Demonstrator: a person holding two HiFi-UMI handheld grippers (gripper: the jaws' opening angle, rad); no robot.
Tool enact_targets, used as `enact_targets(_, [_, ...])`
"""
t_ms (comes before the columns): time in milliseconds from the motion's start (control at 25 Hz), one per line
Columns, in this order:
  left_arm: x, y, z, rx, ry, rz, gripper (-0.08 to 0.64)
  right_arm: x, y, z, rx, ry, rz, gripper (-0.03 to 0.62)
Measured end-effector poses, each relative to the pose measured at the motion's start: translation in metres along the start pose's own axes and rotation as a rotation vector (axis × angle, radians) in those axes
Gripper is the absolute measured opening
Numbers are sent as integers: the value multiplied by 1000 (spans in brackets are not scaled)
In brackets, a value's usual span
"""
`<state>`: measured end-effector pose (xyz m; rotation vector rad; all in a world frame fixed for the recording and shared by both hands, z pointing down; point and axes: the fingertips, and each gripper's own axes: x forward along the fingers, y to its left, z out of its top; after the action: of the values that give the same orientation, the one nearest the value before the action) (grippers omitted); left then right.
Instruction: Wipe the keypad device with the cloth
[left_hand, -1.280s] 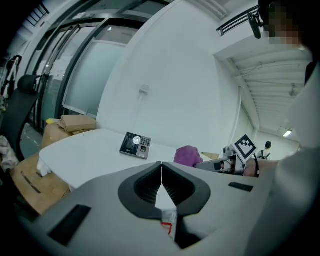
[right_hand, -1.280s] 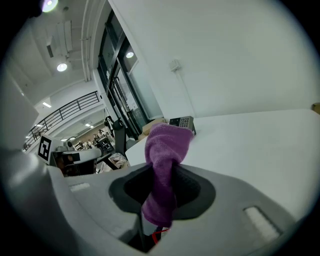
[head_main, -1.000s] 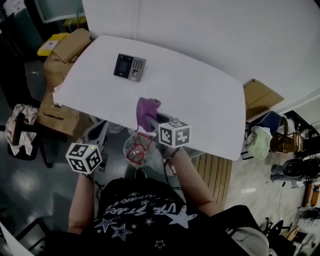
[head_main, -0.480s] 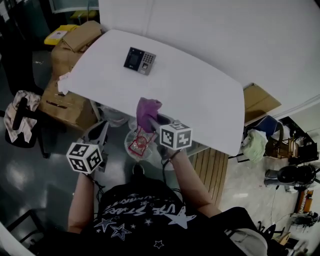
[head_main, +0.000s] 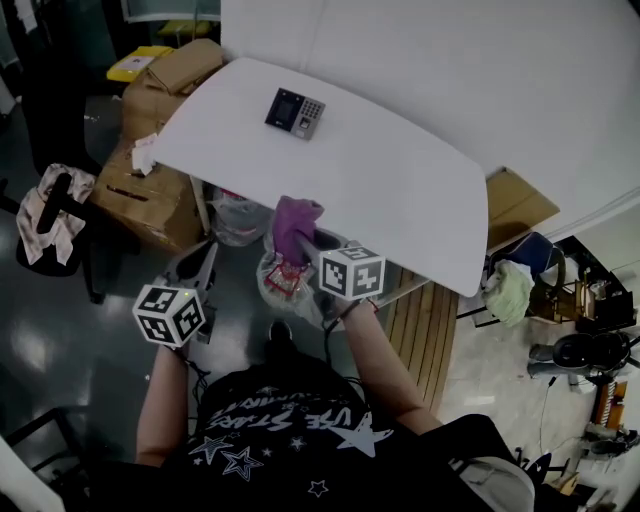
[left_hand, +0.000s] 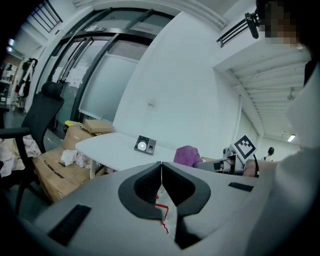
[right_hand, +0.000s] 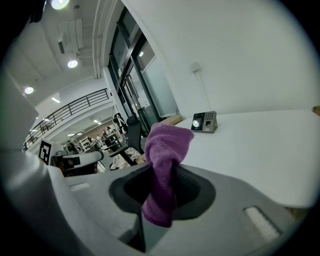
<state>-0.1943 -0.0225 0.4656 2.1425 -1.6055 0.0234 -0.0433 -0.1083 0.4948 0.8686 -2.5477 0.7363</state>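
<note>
Cloth: purple cloth (right_hand: 167, 150), looks like soft terry. The right gripper (right_hand: 161, 189) has its jaws clamped on the middle of it, with a wad sticking up above them and a short tail hanging below.
Left gripper (left_hand: 161, 179): jaws pressed together with nothing between them. It's held low, off the near side of the table and to the left of the other one.
Keypad device (head_main: 295, 112): lying flat near the far left end of the white table (head_main: 400, 200), well apart from both grippers.
Progress: my guess is that wiping hasn't started. The cloth hangs over the near table edge and has to go all the way across.
Cloth handling: light and floppy, not likely to slip out. I'd wipe with the wad on top.
Device handling: looks like a small, stiff, light box with a smooth screen and buttons. Nothing seems to pin it down, so it could skid on that slick top. I'd steady it by a side edge with the free claw and keep off the screen.
Clutter: clear plastic bag with red print (head_main: 285, 285) below the near edge, and cardboard boxes (head_main: 150, 90) at the table's left.
</note>
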Motion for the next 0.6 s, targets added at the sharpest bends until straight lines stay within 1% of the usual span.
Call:
enact_targets(280, [-47,-18,-17,0,-18,-9,9,-31,33,-23,-20,-9,-10,98])
enact_targets(600, [-86,-39,-35,10,-10,-53,9,-69,64,-49,-14,-27,-47,98])
